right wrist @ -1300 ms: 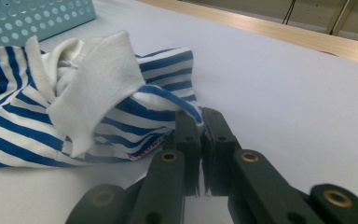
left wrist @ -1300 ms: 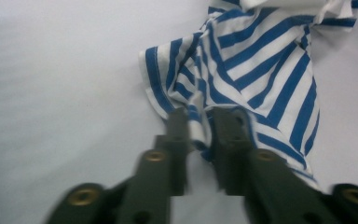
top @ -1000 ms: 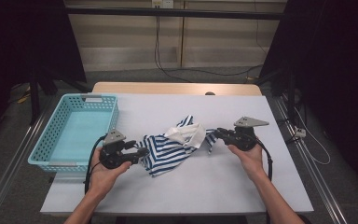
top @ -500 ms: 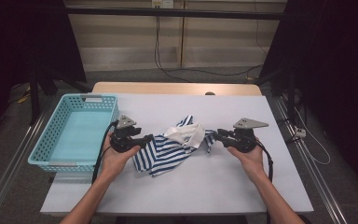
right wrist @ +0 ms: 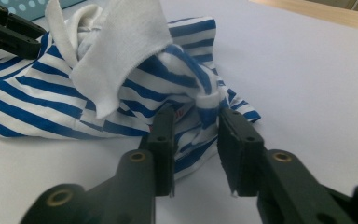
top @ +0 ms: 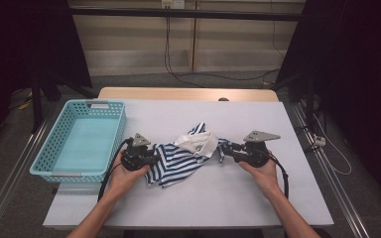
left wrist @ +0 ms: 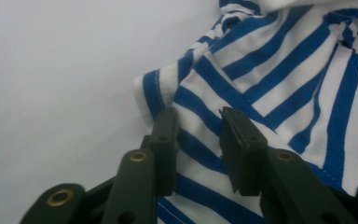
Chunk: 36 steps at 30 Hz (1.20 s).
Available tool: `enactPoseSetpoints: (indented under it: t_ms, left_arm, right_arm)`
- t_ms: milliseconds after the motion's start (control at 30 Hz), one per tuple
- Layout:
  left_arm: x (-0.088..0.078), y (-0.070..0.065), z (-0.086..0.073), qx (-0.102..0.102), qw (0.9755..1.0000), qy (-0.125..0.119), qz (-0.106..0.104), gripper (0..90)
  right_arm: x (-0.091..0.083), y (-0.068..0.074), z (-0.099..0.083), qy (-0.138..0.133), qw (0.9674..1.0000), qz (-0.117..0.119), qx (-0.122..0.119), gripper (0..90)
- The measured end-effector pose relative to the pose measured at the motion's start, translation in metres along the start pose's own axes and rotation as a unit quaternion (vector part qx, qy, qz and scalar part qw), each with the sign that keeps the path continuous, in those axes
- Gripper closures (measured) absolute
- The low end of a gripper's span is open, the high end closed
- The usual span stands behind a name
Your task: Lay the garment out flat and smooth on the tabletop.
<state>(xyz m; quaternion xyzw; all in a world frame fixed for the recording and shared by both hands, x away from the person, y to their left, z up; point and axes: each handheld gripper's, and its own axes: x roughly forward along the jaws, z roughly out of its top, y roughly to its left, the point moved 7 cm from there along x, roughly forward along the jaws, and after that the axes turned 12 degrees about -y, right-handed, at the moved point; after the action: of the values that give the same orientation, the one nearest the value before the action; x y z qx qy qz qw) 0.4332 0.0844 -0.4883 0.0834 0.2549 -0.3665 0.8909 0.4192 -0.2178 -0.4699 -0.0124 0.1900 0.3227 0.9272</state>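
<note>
We see our left gripper (top: 155,157) farther in from the bench's (top: 218,198) left edge than a second ago, now low at the left end of the striped shirt (top: 178,161), beside the blue basket (top: 79,144). Its jaws have just been closing; in the left gripper view they stand a little apart with a fold of shirt (left wrist: 279,79) between them, and we cannot tell whether they pinch it. Our right gripper (top: 222,152) stays put at the shirt's right end; in the right gripper view its jaws (right wrist: 196,140) hold a bunched blue-and-white fold (right wrist: 121,74) between them. The shirt lies crumpled at the middle of the bench, white collar on top. We can read no brand, label or writing anywhere.
</note>
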Motion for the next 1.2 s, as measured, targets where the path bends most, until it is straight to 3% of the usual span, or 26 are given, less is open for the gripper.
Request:
enactPoseSetpoints:
  t_ms: [33, 100, 333, 467, 533, 567, 600, 733, 833, 1000, 1100, 1133, 1167, 1200]
  left_arm:
    - [-0.001, -0.001, 0.001, 0.001, 1.0, -0.003, 0.001, 70.5]
    - [-0.003, -0.003, 0.004, 0.004, 0.9999, -0.013, 0.004, 75.1]
    - [-0.002, -0.004, 0.003, -0.004, 0.9999, -0.011, -0.006, 81.7]
    - [0.001, -0.006, 0.001, -0.004, 1.0, -0.008, -0.003, 82.7]
    - [0.003, -0.004, 0.002, 0.0, 1.0, -0.01, 0.001, 74.9]
    - [0.004, -0.005, 0.002, -0.009, 0.9999, -0.011, 0.002, 71.6]
    - [0.006, -0.002, 0.002, -0.001, 0.9999, -0.012, 0.005, 70.6]
    - [0.012, -0.012, 0.002, 0.008, 0.9999, -0.006, -0.014, 66.4]
    - [0.013, -0.016, 0.007, 0.009, 0.9996, -0.018, -0.018, 60.1]
    - [0.009, -0.027, 0.022, 0.018, 0.9985, -0.038, -0.034, 36.8]
    - [0.017, -0.033, 0.026, 0.038, 0.9982, -0.027, -0.036, 24.3]
    - [0.022, -0.034, 0.026, 0.048, 0.9982, -0.024, -0.028, 20.8]
    - [0.026, -0.037, 0.026, 0.043, 0.9982, -0.022, -0.036, 17.6]
    - [0.03, -0.036, 0.026, 0.053, 0.9979, -0.018, -0.034, 16.7]
  right_arm:
    - [0.0, 0.0, 0.0, -0.001, 1.0, 0.002, -0.002, 81.0]
    - [0.0, 0.002, 0.002, -0.007, 0.9998, 0.016, -0.006, 87.4]
    - [-0.01, -0.008, 0.013, -0.032, 0.9995, 0.002, 0.005, 89.3]
    - [-0.019, -0.014, 0.02, -0.036, 0.9992, -0.006, -0.013, 89.4]
    - [-0.023, -0.016, 0.021, -0.039, 0.9991, -0.01, -0.011, 89.4]
    - [-0.024, -0.017, 0.02, -0.038, 0.9991, -0.01, -0.013, 89.4]
    - [-0.026, -0.018, 0.02, -0.038, 0.9991, -0.012, -0.011, 89.4]
    - [-0.028, -0.021, 0.019, -0.037, 0.9992, -0.014, -0.009, 89.5]
    - [-0.026, -0.021, 0.017, -0.036, 0.9992, -0.014, -0.009, 89.5]
    - [-0.024, -0.02, 0.017, -0.036, 0.9993, -0.012, -0.006, 89.5]
    - [-0.023, -0.02, 0.017, -0.036, 0.9993, -0.013, -0.003, 89.5]
    - [-0.022, -0.02, 0.017, -0.035, 0.9993, -0.011, -0.002, 89.4]
    - [-0.022, -0.02, 0.016, -0.033, 0.9994, -0.012, -0.005, 89.4]
    - [-0.021, -0.02, 0.016, -0.034, 0.9993, -0.012, -0.006, 89.4]
